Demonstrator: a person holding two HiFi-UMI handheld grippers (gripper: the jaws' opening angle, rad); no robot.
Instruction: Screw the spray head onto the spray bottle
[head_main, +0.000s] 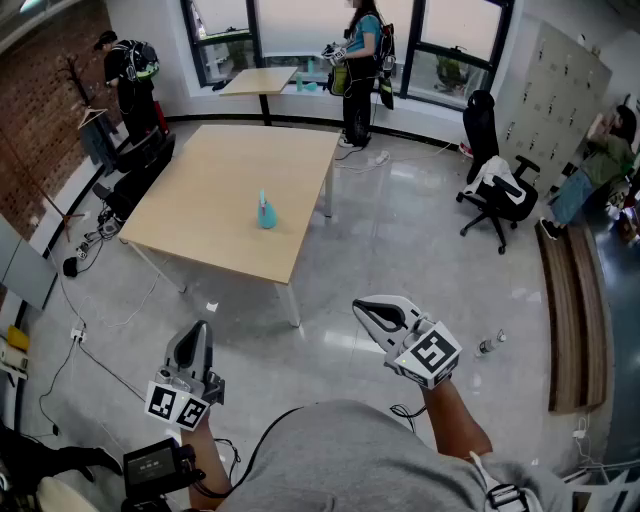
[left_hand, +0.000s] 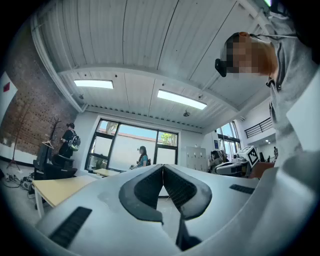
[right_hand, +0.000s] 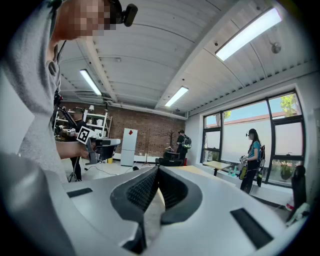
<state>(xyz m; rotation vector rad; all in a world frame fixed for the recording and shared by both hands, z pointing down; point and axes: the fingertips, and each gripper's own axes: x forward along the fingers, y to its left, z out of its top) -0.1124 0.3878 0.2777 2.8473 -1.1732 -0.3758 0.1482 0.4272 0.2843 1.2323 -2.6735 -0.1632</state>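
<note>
Step in hand: approach, not yet begun. Both claws are held close to the body, well apart from the table; nothing of the task is touched.

1. Brick wall (head_main: 45, 110): rough red-brown masonry along the left side.
2. Left gripper (head_main: 196, 330): pale grey moulded plastic, with a cube of black-and-white square markers at its base. The dark ribbed pads meet at the tips, so the claw is closed, with nothing between.
3. Table (head_main: 200, 215): light wood top, smooth and matt, squarish, on thin white legs, standing on a glossy grey floor.
4. Spray bottle (head_main: 266, 213): small, teal, seemingly translucent plastic, upright near the middle of the table and alone on it. It is too small to tell whether the spray head sits on it or lies apart.
5. Right gripper (head_main: 362, 309): same grey shell and marker cube. The ribbed pads are pressed together, so this claw is closed and empty too.
6. Office chair (head_main: 493, 185): black, on castors, with pale cloth draped over it.
7. Bench (head_main: 570, 320): long, curved, dark wooden slats, at the right edge.

Next move, as judged: step up to the table, open both claws, then take the bottle's body in one and the head in the other. Smooth plastic is likely to slip under a twist, so a firm hold on the body will be wanted.
</note>
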